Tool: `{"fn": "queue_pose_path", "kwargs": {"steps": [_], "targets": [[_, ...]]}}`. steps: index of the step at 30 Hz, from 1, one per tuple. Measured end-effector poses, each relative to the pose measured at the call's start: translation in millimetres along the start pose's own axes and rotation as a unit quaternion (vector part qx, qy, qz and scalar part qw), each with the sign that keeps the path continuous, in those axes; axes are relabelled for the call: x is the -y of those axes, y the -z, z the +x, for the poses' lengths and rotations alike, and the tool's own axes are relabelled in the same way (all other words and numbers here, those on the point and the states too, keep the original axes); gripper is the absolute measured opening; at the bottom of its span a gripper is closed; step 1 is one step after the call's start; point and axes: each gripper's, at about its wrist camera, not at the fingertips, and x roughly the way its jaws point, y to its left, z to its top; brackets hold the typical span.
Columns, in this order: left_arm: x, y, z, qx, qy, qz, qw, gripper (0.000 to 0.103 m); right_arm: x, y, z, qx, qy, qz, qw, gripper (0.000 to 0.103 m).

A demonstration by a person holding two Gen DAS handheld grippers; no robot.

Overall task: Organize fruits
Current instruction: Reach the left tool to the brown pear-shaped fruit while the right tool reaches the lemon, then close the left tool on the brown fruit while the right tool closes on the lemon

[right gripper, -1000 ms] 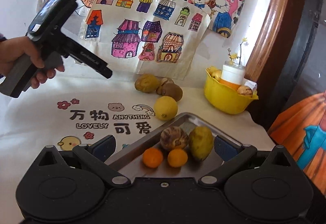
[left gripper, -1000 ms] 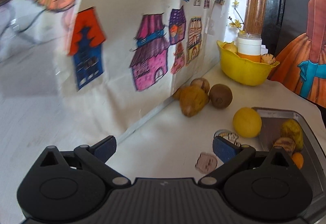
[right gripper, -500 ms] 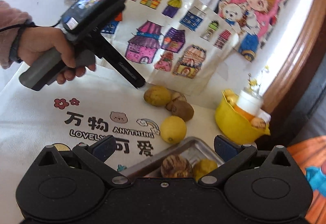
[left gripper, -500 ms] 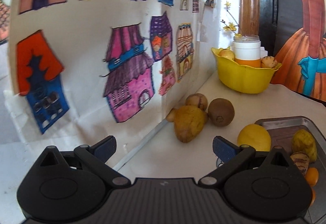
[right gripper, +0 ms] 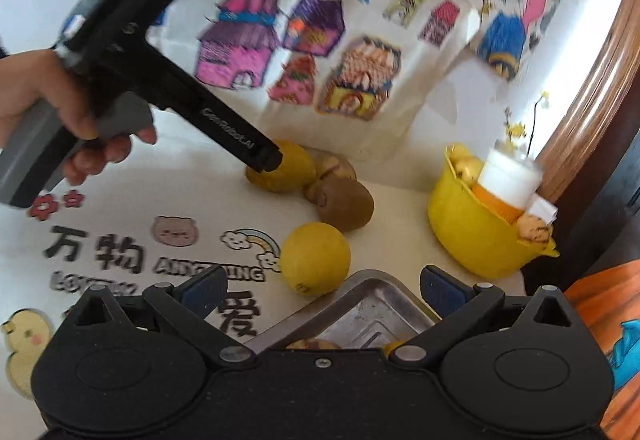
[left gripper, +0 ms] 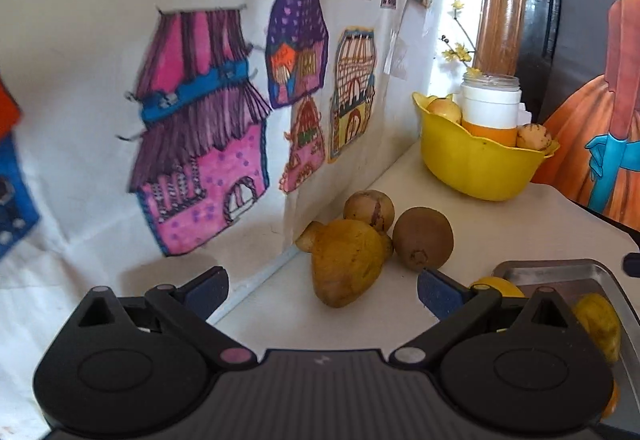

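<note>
A yellow-brown pear-shaped fruit (left gripper: pixel 346 267) lies by the wall, touching a small striped brown fruit (left gripper: pixel 368 208) and a brown kiwi (left gripper: pixel 423 237). My left gripper (left gripper: pixel 322 290) is open, its fingers just short of the pear-shaped fruit. In the right wrist view the left gripper's tip (right gripper: pixel 262 158) reaches that fruit (right gripper: pixel 290 168). A lemon (right gripper: pixel 315 258) lies beside a metal tray (right gripper: pixel 370 306). My right gripper (right gripper: pixel 322 290) is open and empty above the tray's corner. The tray (left gripper: pixel 560 272) holds a yellow-green fruit (left gripper: pixel 598 324).
A yellow bowl (left gripper: pixel 478 164) with a white jar and small fruits stands at the back right. Paper drawings of houses (left gripper: pixel 208 128) hang on the wall right behind the fruits. A dark cabinet (left gripper: pixel 560 20) and a wooden post stand beyond the bowl. The printed tablecloth (right gripper: pixel 120 240) covers the table.
My left gripper has moved forward and down toward the pear-shaped fruit by the wall. My right gripper has risen and tilted, so the tray's fruits have dropped out of its view.
</note>
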Motion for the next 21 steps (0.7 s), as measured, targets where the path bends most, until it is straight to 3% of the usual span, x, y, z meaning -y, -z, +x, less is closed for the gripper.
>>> {"fn": "queue_pose_path", "kwargs": {"steps": [9,21], "targets": [[2.9,1.5,25.8,0.006,0.01,-0.031,0.9995,0.101,21.5,2.3,51.0,-0.039,-0.03,0.057,0.997,0.09],[2.8,-1.7,39.2,-0.002,0.019,-0.052,0.9985,0.083,24.5,0.7,70.5,-0.047,-0.068,0.078,0.993,0.074]]}}
